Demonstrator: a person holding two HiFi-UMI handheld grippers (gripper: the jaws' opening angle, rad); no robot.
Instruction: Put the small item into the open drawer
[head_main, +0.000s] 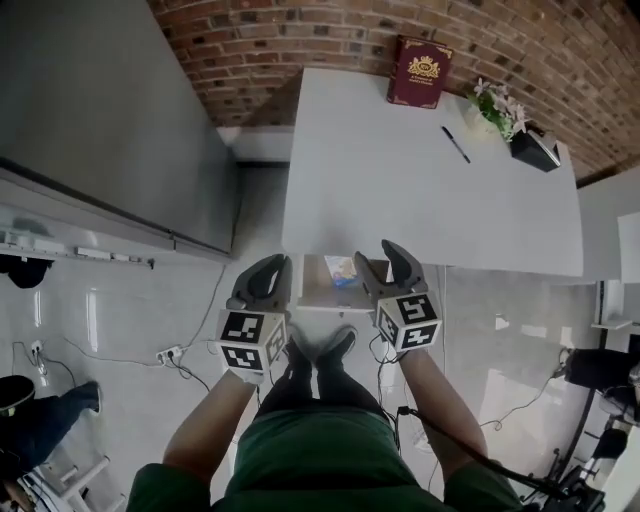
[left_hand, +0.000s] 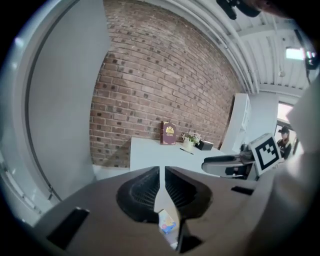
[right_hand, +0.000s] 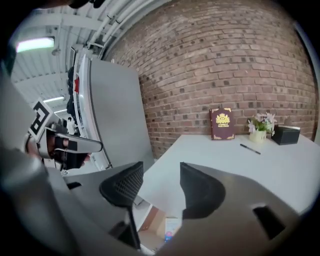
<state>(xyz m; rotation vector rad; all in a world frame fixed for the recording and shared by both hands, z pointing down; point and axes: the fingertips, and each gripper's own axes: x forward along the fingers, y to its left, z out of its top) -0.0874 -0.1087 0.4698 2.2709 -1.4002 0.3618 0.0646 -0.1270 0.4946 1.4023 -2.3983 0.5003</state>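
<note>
Head view is showing the left gripper (head_main: 268, 272) hovering with its jaws all but together, gripping nothing. At its 3 o'clock the small item (head_main: 341, 270) is lying inside the open drawer (head_main: 315, 288), apart from both tools. The right gripper (head_main: 388, 264) is hanging at the item's 3 o'clock, jaws apart and empty. The placing is looking finished to me, and the next move is probably only calling for staying clear of the drawer.

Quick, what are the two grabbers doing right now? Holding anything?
Left gripper: closed, holding nothing.
Right gripper: open, holding nothing.
</note>
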